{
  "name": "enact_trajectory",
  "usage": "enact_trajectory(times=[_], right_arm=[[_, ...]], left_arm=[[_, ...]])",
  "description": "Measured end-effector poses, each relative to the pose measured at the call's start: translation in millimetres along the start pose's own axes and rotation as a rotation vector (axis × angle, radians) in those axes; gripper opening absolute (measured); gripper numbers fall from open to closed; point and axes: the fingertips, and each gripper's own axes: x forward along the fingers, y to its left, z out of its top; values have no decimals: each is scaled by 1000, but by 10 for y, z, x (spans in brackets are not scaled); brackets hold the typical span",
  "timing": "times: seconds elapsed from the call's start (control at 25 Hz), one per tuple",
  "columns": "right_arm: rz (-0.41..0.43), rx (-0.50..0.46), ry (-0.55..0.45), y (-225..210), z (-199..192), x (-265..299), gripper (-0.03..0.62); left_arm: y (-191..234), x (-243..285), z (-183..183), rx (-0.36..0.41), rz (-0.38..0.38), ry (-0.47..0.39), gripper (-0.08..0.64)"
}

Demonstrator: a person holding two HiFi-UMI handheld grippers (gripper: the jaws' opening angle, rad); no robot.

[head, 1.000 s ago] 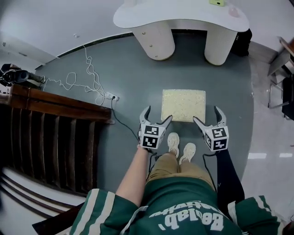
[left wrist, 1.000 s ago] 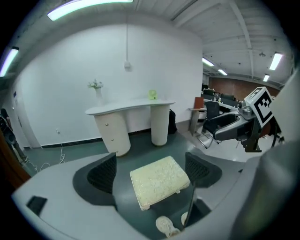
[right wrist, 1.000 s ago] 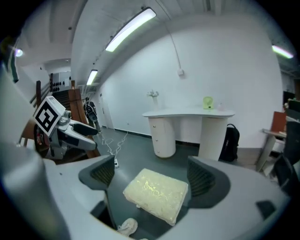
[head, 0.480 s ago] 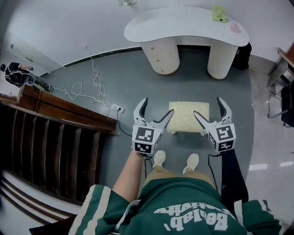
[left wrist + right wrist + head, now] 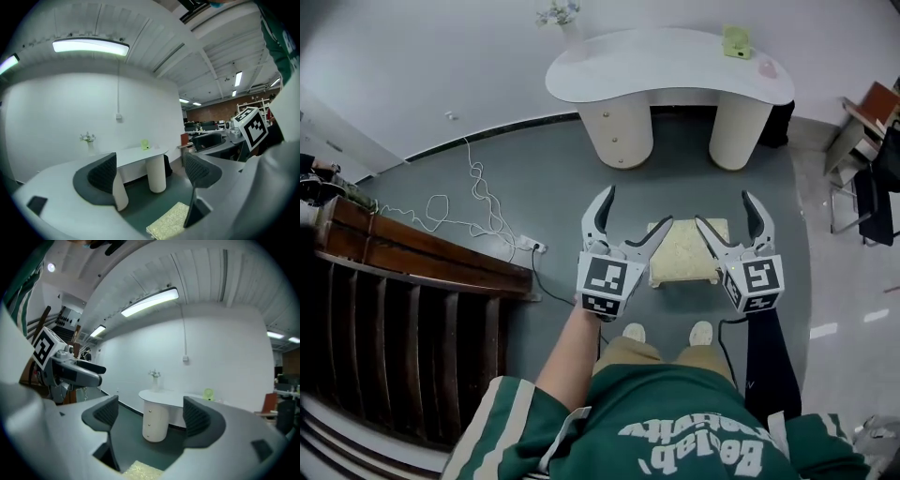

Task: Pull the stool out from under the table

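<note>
Both left tongs (image 5: 637, 207) and right tongs (image 5: 726, 210) gape empty, the right just narrowing on nothing, above the stool (image 5: 684, 251) standing clear of the worktop (image 5: 670, 66) close before you, so a forward step could trip you.

Left gripper (image 5: 637, 208) agape; right gripper (image 5: 724, 208) empty, just narrowed.

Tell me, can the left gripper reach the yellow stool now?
Probably yes. The stool stands on open floor, clear of the white table. The left gripper hangs open and empty near its left edge, with nothing between them. It would likely just need to go lower.
</note>
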Motion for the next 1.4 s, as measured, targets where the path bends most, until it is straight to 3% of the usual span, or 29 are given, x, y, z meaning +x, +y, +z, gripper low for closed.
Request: enact_trajectory(times=[0.2, 0.36, 0.72, 0.88, 0.96, 1.0, 1.4], right_arm=[[-60, -9, -35, 676, 103, -82, 430], [-88, -10, -39, 656, 347, -4, 395], [-141, -12, -55, 873, 517, -9, 286], [-196, -37, -22, 865, 532, -20, 167], [-227, -43, -17, 878, 557, -46, 58], [-231, -46, -20, 898, 577, -53, 3], [-137, -84, -76, 1170, 706, -141, 2]], left_arm=[[276, -520, -116, -33, -54, -62, 462], [392, -483, 95, -33, -79, -73, 412], [517, -779, 191, 8, -84, -130, 240], [574, -854, 224, -7, -71, -148, 155], [636, -916, 199, -37, -63, -151, 5], [668, -941, 185, -55, -60, -150, 5], [710, -1031, 197, -42, -53, -150, 3]])
